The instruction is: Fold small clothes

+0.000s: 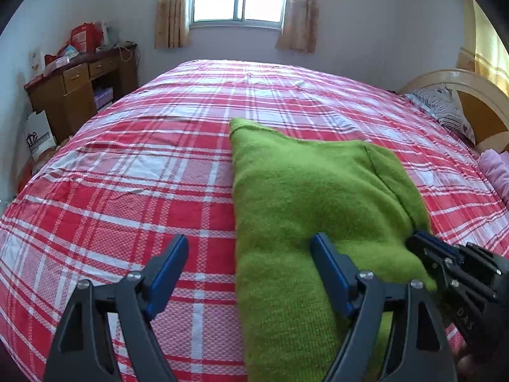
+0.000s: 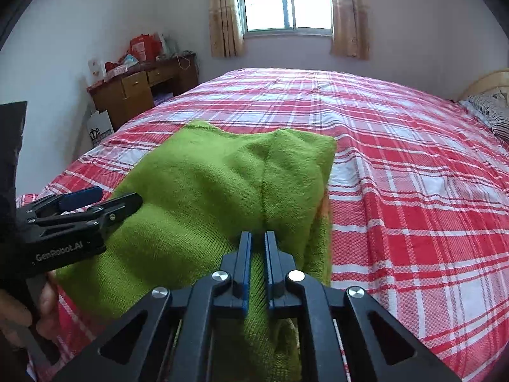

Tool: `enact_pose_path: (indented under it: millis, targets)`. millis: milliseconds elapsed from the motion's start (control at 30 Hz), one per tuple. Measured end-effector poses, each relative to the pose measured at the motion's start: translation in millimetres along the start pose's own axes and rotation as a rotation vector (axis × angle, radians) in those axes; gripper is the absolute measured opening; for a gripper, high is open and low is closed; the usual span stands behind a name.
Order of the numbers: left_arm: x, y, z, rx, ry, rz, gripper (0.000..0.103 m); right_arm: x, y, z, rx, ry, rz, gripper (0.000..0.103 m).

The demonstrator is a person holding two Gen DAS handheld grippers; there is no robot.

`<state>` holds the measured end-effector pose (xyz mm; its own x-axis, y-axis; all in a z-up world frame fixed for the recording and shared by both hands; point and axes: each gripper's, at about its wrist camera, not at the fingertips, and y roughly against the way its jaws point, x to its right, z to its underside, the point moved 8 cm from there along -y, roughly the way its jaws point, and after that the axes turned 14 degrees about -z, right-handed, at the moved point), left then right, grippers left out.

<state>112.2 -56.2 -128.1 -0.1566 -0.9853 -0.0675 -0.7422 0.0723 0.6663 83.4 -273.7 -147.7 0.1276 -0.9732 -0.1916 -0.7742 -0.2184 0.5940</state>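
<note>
right tool (image 2: 257, 238) pinching green knit (image 2: 203, 184), plaid bed (image 2: 413, 191)

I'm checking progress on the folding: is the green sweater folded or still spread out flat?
Folded. The green sweater lies as a compact layered rectangle on the plaid bed, a sleeve doubled over it; the right gripper pinches a fold.

Black-framed left gripper (image 1: 246, 269) and right gripper (image 2: 257, 265), blue-padded fingers (image 1: 331, 273), silver screws, white "GenRobot.AI" lettering.
</note>
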Motion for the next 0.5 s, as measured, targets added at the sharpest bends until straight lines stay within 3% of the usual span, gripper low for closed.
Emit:
enact_pose_path:
  millis: [233,500]
  targets:
    - [-1,3,-2,-0.020,-0.028,-0.028,0.083,-1,2,2,0.018,0.008,-0.002,0.006]
    - [-13,21,5,-0.035,-0.093,-0.080,0.096,1,17,4,0.033,-0.043,-0.054,0.009]
